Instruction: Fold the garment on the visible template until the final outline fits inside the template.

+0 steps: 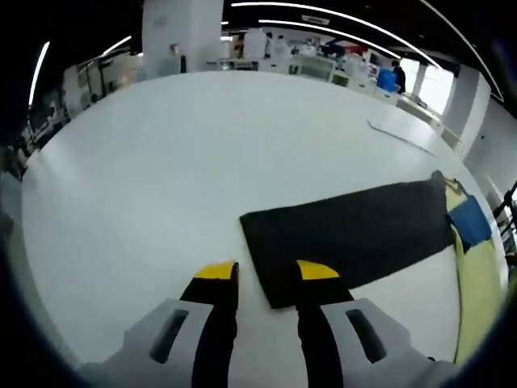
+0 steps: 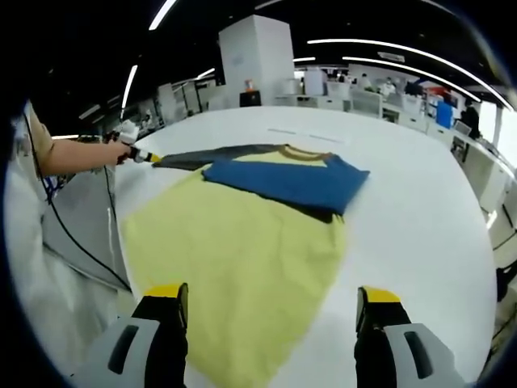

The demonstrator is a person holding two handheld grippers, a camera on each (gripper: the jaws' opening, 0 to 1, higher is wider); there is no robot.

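Observation:
A yellow shirt (image 2: 242, 250) lies flat on the white table (image 2: 420, 210). Its blue sleeve (image 2: 283, 182) is folded across the chest below the collar (image 2: 303, 152). Its dark sleeve (image 2: 190, 158) stretches straight out to the side. In the left gripper view the dark sleeve (image 1: 355, 226) runs to the yellow body (image 1: 478, 283) and blue sleeve (image 1: 470, 220). My left gripper (image 1: 266, 271) is open at the cuff end, one jaw over the cloth, the other over bare table. It also appears as the left gripper (image 2: 136, 154), held by a hand. My right gripper (image 2: 271, 303) stands wide open over the hem.
A person's forearm (image 2: 73, 153) and white clothing (image 2: 48, 275) with a black cable (image 2: 81, 234) border the table's left side. A faint line (image 1: 404, 133) marks the table top beyond the sleeve. A white pillar (image 2: 258, 61) and desks stand behind the table.

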